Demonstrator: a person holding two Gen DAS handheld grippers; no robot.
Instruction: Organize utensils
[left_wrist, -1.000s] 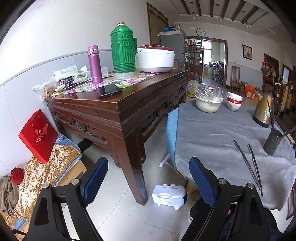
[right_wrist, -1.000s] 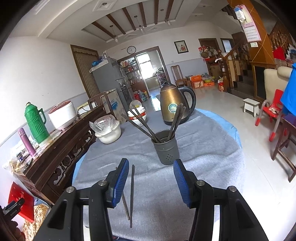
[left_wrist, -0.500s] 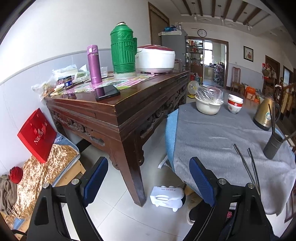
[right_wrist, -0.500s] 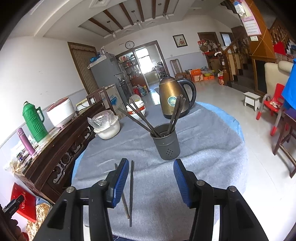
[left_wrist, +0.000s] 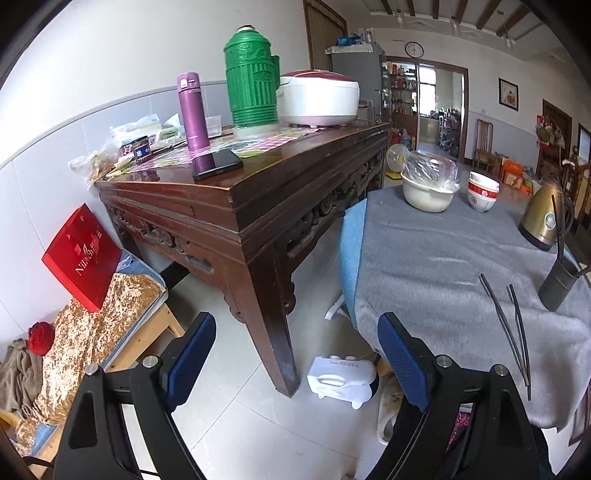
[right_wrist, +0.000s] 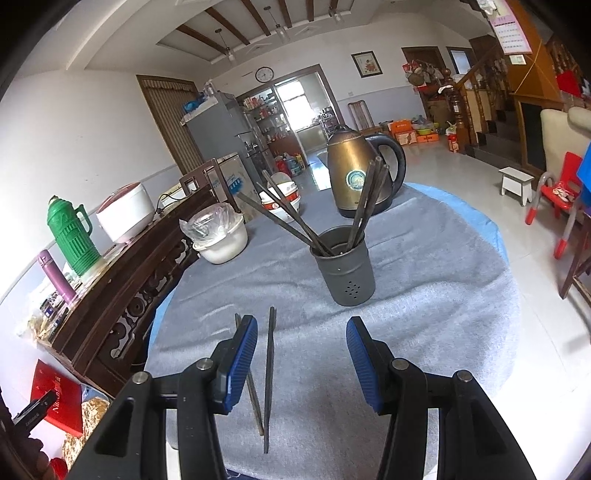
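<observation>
A dark grey utensil holder (right_wrist: 347, 268) stands on the round table's grey cloth (right_wrist: 436, 295) with several dark chopsticks (right_wrist: 288, 221) leaning out of it. Two loose chopsticks (right_wrist: 269, 373) lie flat on the cloth in front of it. My right gripper (right_wrist: 301, 363) hovers open just above them, one chopstick between its blue pads, the other partly hidden under the left pad; neither is touched. In the left wrist view the same loose chopsticks (left_wrist: 511, 325) and holder (left_wrist: 557, 284) sit at far right. My left gripper (left_wrist: 295, 362) is open and empty over the floor, left of the table.
A brass kettle (right_wrist: 360, 173), a plastic-covered white bowl (right_wrist: 219, 240) and stacked red-and-white bowls (right_wrist: 282, 195) stand at the table's far side. A carved wooden sideboard (left_wrist: 258, 192) with a green thermos (left_wrist: 253, 77), purple flask and rice cooker lies left. A small white heater (left_wrist: 341, 380) sits on the floor.
My right gripper has eased forward and down toward the loose chopsticks, so the holder looks nearer. The left gripper has hardly moved. Both openings are unchanged.
</observation>
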